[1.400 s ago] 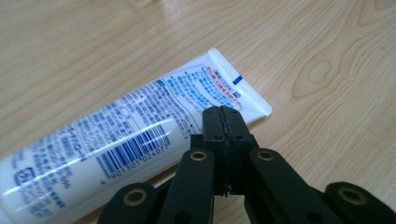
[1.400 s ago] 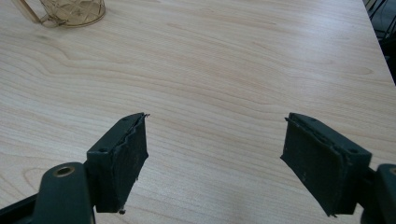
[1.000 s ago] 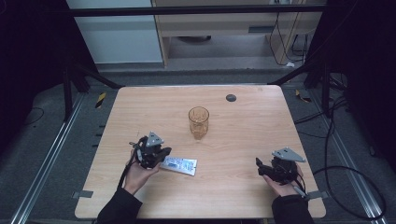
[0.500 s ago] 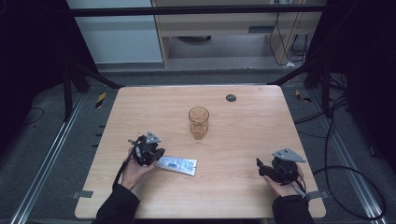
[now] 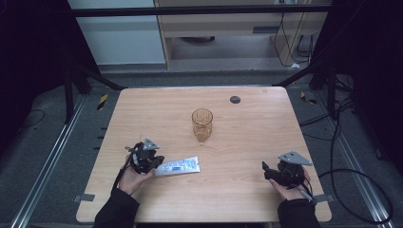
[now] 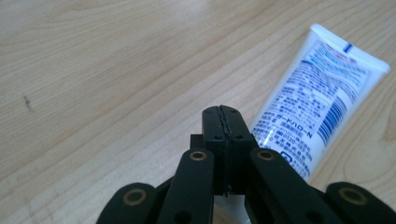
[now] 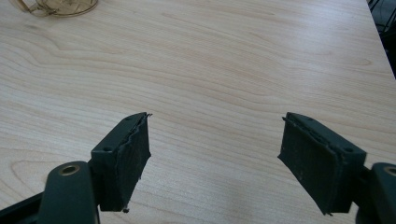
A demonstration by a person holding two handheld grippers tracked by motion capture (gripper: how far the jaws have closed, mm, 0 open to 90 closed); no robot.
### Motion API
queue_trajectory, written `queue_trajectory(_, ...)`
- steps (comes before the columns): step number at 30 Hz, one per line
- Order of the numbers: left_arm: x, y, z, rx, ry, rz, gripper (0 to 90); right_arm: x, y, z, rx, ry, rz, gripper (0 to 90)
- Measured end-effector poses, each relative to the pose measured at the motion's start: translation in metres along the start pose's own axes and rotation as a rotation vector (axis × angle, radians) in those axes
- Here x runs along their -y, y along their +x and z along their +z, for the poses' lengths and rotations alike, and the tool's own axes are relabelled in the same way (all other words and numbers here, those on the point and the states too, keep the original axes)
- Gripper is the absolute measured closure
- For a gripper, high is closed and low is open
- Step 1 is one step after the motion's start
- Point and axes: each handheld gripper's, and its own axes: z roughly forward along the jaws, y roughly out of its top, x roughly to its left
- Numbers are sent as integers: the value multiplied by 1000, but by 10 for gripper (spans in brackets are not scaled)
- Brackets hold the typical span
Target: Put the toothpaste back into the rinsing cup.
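A white toothpaste tube [image 5: 180,166] with blue print lies flat on the wooden table [image 5: 247,142], front left of centre. My left gripper [image 5: 159,161] sits at the tube's left end. In the left gripper view its jaws [image 6: 223,116] are pressed together with nothing between the tips, and the tube [image 6: 317,98] lies just to their right on the wood. My right gripper [image 5: 265,168] rests low near the front right of the table. Its jaws [image 7: 215,140] stand wide apart over bare wood.
An amber drinking glass [image 5: 202,123] stands upright at the table's middle; its base shows at the top left of the right gripper view [image 7: 60,5]. A small black disc [image 5: 235,99] lies near the far edge. Cables run over the floor on the right.
The left gripper has shifted slightly left and toward me. The tube has swung, so its right end now points a little farther from me. The right gripper has stayed put.
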Motion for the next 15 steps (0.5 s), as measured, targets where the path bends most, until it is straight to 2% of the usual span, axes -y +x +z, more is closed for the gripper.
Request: queue_trajectory(15,12,-17,-6,23,31,13,890,1,-2,-1,-3,8,7,238)
